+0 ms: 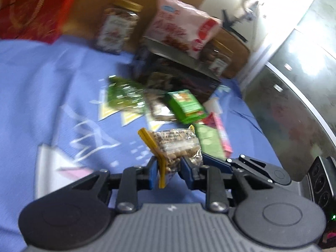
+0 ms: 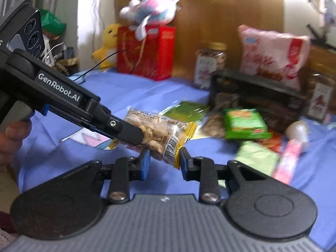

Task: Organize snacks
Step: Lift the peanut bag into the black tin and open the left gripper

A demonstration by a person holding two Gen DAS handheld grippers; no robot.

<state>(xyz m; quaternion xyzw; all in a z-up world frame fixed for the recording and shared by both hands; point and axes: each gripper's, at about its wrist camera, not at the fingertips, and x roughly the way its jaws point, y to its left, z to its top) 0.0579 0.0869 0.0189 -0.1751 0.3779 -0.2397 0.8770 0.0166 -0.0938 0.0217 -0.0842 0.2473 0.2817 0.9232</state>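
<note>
A clear peanut packet with yellow ends hangs above the blue bedsheet. My left gripper is shut on its near end, blue pads pressing both sides. In the right wrist view the same peanut packet is pinched by the left gripper, which comes in from the left. The packet's lower end sits between the pads of my right gripper, which touch both its sides. A green biscuit pack, a green sachet and a pink bag lie or stand beyond.
A black box stands behind the loose snacks, with nut jars beside it. A red gift box with a plush toy is at the back left. A person's hand holds the left gripper. A grey panel borders the bed.
</note>
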